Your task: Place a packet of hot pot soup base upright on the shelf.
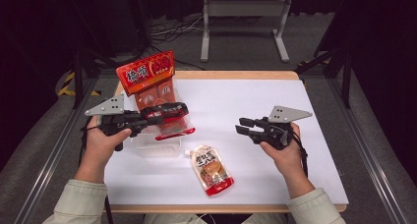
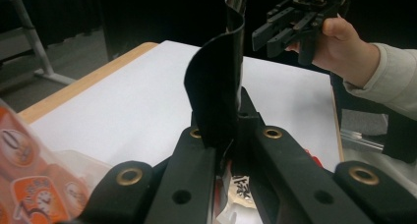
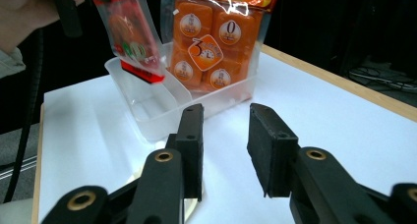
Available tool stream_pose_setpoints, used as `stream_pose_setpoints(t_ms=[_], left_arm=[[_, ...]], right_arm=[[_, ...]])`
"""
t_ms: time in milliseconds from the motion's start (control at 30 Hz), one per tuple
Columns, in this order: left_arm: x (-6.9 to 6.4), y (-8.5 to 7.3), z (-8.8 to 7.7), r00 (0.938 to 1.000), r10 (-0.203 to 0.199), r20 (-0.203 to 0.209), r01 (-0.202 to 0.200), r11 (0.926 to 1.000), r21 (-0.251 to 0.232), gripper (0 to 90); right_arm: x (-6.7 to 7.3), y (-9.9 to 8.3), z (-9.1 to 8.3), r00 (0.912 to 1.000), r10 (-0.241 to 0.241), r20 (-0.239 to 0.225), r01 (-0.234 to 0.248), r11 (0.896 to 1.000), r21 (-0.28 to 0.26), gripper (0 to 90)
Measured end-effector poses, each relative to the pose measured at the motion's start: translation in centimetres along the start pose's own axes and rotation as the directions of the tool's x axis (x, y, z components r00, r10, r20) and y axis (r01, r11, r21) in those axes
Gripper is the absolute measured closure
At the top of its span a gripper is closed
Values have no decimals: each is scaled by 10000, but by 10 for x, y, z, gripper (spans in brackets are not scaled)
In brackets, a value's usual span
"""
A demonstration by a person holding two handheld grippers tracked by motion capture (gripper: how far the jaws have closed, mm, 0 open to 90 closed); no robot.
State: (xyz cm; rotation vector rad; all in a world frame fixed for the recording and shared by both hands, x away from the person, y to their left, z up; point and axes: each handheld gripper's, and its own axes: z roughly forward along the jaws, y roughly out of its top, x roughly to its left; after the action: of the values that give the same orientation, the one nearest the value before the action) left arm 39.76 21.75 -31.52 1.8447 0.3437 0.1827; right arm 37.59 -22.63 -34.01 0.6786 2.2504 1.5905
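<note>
My left gripper [image 1: 178, 111] is shut on a small red pouch [image 1: 173, 127], which hangs over a clear plastic container [image 1: 147, 148] left of the table's middle. In the left gripper view the pouch [image 2: 220, 81] stands edge-on and dark between the shut jaws [image 2: 229, 135]. A larger orange snack bag [image 1: 147, 79] stands upright in the container's far end. A second red pouch [image 1: 211, 169] lies flat on the white table near the front. My right gripper [image 1: 242, 125] hovers right of the middle, pointing left, open and empty [image 3: 225, 133].
The white table top [image 1: 275, 91] has a wooden rim. In the right gripper view, the container [image 3: 147, 113], the orange bag [image 3: 216, 42] and the hanging pouch [image 3: 130, 37] lie ahead. A metal stand [image 1: 243, 22] is on the floor beyond the table.
</note>
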Motion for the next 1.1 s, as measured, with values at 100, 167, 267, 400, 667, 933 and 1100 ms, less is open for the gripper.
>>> stream_pose_setpoints(t_ms=[100, 167, 267, 400, 667, 933, 1100], left_arm=[[3, 1, -2, 10000, -27, -79, 27, 9999, 102, 895], [7, 1, -4, 9998, -63, -188, 65, 9999, 100, 895], [12, 0, -6, 9995, -59, -296, 61, 10000, 60, 895], [17, 0, -8, 9989, -153, -451, 150, 9999, -50, 894], [30, -2, -13, 9962, -120, -857, 141, 9996, 239, 894], [43, -7, -18, 9943, 135, -1056, -71, 9981, 607, 894], [47, -8, -17, 9949, 325, -957, -242, 9960, 863, 894]], right_arm=[[-2, -2, -5, 9999, 52, 125, -53, 10000, 66, 676], [-4, -4, -8, 9998, 106, 174, -107, 9999, 40, 673], [-6, -6, -13, 9994, 155, 294, -156, 9999, 29, 671], [-8, -9, -16, 9991, 245, 356, -247, 9997, 40, 667], [-13, -13, -23, 9979, 401, 504, -402, 9992, 8, 659], [-15, -15, -26, 9973, 504, 532, -504, 9987, -12, 654], [-16, -15, -26, 9973, 544, 498, -543, 9985, -48, 652]])
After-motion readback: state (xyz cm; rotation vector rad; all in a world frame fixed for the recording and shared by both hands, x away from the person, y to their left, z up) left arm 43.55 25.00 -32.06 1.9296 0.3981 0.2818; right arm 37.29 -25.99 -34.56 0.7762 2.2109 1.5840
